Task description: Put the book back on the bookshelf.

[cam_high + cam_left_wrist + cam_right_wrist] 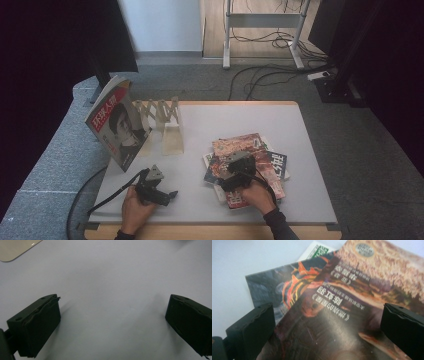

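- Glossy brown-covered top magazine [352, 315] lies just beneath the open right claw [327, 327]; the pick-up is starting.
- Next, probably: lower, pinch its edge.
- Open left claw [112, 322] idles, empty, over grey counter [112, 277].

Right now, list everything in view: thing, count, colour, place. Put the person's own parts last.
top magazine: one, brown and orange cover, uppermost on the pile at the table's right, under the right gripper
magazines beneath: several, exact count unclear, dark, blue and white covers, fanned out under the top one
standing magazine: one, red title band over a grey cover, propped upright at the table's left rear
wooden rack: one, pale wood, zigzag dividers, beside the standing magazine
table: one, grey-white top with wooden edge
floor cables: several, black, behind the table
left gripper: one, black, jaws apart over bare table
right gripper: one, black, jaws apart over the top magazine
hands: two, near table edge
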Demonstrator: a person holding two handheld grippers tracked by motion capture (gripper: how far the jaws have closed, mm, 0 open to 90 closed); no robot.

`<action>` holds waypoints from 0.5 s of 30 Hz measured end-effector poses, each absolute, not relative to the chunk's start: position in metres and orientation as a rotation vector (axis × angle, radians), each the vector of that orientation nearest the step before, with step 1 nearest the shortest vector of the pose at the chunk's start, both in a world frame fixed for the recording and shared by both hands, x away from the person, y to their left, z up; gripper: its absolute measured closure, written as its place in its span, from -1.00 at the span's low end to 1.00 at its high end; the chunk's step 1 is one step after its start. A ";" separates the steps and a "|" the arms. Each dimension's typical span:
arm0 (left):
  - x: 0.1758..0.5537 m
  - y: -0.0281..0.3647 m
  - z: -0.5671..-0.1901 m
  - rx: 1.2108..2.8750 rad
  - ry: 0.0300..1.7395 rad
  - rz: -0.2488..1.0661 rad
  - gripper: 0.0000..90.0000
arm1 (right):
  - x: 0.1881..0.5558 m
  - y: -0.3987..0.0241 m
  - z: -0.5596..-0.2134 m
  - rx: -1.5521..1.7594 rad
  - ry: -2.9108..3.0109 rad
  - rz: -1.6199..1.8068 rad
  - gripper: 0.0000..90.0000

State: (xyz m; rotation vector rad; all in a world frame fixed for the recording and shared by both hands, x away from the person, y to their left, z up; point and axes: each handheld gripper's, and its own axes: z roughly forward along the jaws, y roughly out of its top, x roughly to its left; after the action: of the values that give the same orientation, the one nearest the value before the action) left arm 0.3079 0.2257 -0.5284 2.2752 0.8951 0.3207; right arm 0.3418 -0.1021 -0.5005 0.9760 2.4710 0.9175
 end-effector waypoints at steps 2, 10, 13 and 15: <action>0.308 0.226 -0.528 2.275 0.895 0.321 -1.00 | 0.341 -0.103 -0.502 0.986 2.465 0.930 -1.00; 0.308 0.226 -0.528 2.275 0.895 0.321 -1.00 | 0.335 -0.109 -0.502 0.994 2.456 0.931 -1.00; 0.308 0.226 -0.528 2.275 0.895 0.321 -1.00 | 0.329 -0.119 -0.502 0.990 2.461 0.930 -1.00; 0.308 0.226 -0.528 2.275 0.895 0.320 -1.00 | 0.328 -0.121 -0.502 0.983 2.462 0.933 -1.00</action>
State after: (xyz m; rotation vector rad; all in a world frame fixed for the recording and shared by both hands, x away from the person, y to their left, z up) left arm 0.3079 0.2258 -0.5285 2.2749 0.8946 0.3204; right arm 0.3282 -0.1214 -0.5024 0.9834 2.4616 0.9335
